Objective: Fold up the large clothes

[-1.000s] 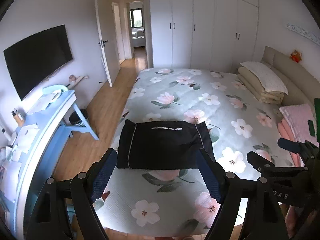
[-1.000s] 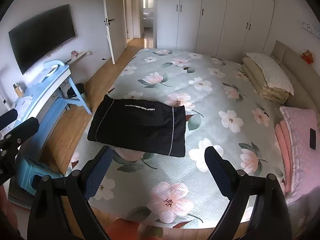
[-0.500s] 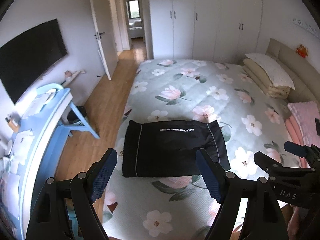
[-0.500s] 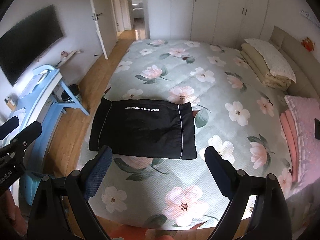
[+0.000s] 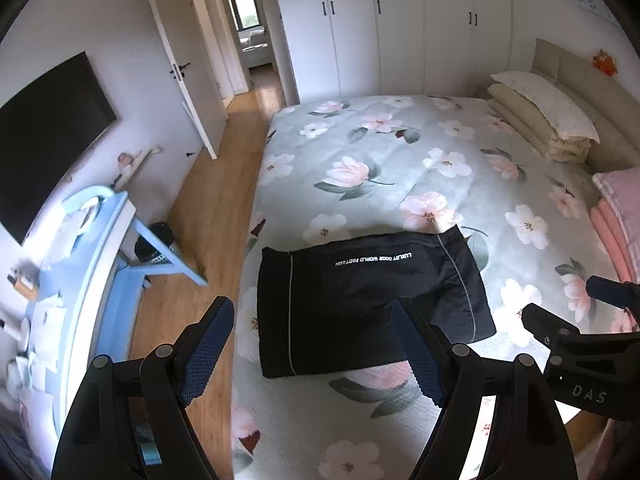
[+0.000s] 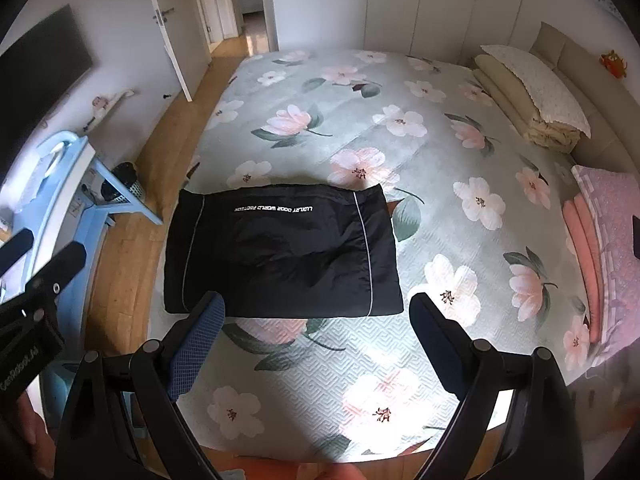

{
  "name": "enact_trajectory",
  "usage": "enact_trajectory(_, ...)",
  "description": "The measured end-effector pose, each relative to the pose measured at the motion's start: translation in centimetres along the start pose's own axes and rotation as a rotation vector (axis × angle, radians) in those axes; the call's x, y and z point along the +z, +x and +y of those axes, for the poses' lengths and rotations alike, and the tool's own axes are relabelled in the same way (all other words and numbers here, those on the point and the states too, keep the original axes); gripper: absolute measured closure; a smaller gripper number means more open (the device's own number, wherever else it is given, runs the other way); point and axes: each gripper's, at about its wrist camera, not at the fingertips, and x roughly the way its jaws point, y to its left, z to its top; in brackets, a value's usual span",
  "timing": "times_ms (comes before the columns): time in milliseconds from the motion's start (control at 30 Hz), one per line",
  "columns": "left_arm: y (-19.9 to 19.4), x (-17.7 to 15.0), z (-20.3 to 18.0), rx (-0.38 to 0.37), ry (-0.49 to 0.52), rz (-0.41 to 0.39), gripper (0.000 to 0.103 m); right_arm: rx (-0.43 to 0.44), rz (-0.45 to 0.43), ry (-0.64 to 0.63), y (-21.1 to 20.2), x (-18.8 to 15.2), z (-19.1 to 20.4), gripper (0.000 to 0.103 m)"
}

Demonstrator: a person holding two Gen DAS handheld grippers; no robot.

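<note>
While both grippers hang over the bed's (image 6: 460, 152) near edge, the folded black garment (image 6: 280, 252) lies flat on the quilted floral cover, looking bigger and closer than a second ago. Left gripper (image 5: 316, 344) and right gripper (image 6: 316, 344) fingers are spread wide, nothing between them. Garment's a smooth rectangle with thin pale piping and a line of small white lettering. Mesh bin (image 6: 124, 186) by the blue table (image 6: 76, 200), contents not visible.
</note>
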Motion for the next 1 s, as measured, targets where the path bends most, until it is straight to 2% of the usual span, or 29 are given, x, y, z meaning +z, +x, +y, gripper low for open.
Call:
enact_trajectory(500, 5.5, 1.9, 0.3, -0.052, 0.039, 0.059, 0.021, -0.036, 0.060, 0.024, 4.0, 2.1, 0.9, 0.009)
enact_trajectory(1000, 6.9, 1.5, 1.3, -0.060, 0.030, 0.090, 0.021, -0.029, 0.090, -0.002, 5.1, 2.2, 2.6, 0.009)
